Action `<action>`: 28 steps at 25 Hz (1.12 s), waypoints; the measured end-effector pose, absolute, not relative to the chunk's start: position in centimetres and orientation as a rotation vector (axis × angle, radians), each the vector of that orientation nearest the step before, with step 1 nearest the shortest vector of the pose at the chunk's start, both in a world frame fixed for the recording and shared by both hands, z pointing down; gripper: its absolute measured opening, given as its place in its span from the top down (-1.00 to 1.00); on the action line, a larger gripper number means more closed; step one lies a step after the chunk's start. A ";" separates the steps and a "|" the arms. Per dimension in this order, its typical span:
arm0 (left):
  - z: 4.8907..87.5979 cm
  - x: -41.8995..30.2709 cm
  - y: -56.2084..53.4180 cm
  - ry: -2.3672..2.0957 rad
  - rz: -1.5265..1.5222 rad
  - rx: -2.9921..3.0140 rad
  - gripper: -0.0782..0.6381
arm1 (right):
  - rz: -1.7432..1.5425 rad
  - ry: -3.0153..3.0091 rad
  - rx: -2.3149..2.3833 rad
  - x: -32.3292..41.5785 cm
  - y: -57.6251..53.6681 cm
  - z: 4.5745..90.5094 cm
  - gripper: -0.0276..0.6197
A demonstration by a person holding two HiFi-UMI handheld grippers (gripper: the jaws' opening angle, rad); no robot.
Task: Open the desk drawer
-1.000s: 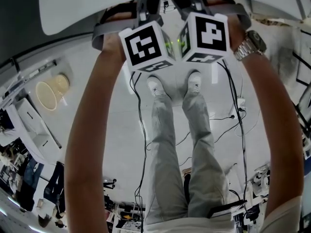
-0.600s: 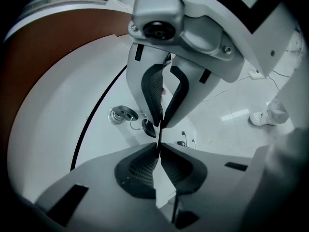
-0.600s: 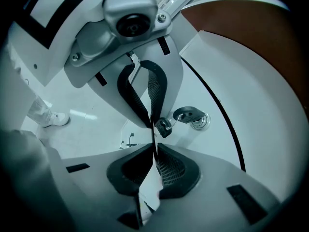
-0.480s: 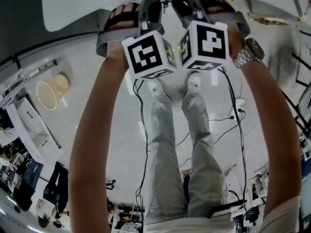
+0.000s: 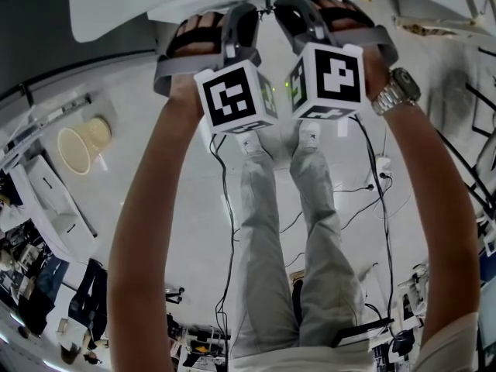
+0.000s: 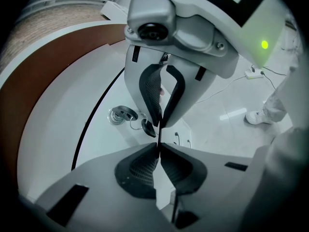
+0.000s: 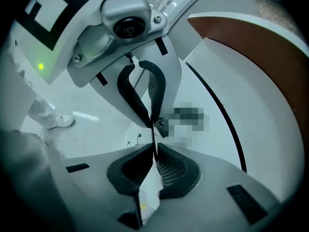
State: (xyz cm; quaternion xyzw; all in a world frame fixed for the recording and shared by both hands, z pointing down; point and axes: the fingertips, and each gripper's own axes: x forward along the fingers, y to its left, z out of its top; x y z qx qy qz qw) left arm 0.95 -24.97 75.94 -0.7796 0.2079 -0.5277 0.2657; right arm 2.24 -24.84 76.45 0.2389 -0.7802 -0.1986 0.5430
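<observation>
The white desk top (image 5: 116,6) spans the top of the head view. Under its front edge my left gripper (image 5: 252,8) and right gripper (image 5: 283,5) sit side by side, tips close together. In the left gripper view my left gripper (image 6: 158,143) is shut on a thin white edge of the drawer front (image 6: 108,141), and the right gripper (image 6: 161,123) grips the same edge just beyond. The right gripper view mirrors this: the right gripper (image 7: 154,149) pinches that white edge of the drawer front (image 7: 210,129). A key bunch (image 6: 123,115) hangs from the drawer's lock.
The person's legs and white shoes (image 5: 310,134) stand directly below the grippers. Cables (image 5: 225,208) and a power strip (image 5: 384,165) lie on the pale floor. A round beige bin (image 5: 77,146) and a white cabinet (image 5: 54,200) are at the left. Brown desk edging (image 6: 53,81) curves above the drawer.
Both grippers have come a little toward the person, still side by side. More of the hands and of a white panel shows from under the desk top.
</observation>
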 end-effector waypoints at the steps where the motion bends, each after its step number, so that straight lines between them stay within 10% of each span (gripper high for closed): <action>1: 75.9 1.0 -24.8 0.552 -1.421 -2.100 0.70 | -0.472 -1.855 0.563 2.2 -24.6 76.5 0.78; 28: 75.9 1.0 -21.9 0.502 -1.445 -2.148 0.71 | -0.428 -1.875 0.555 2.3 -21.7 76.4 0.78</action>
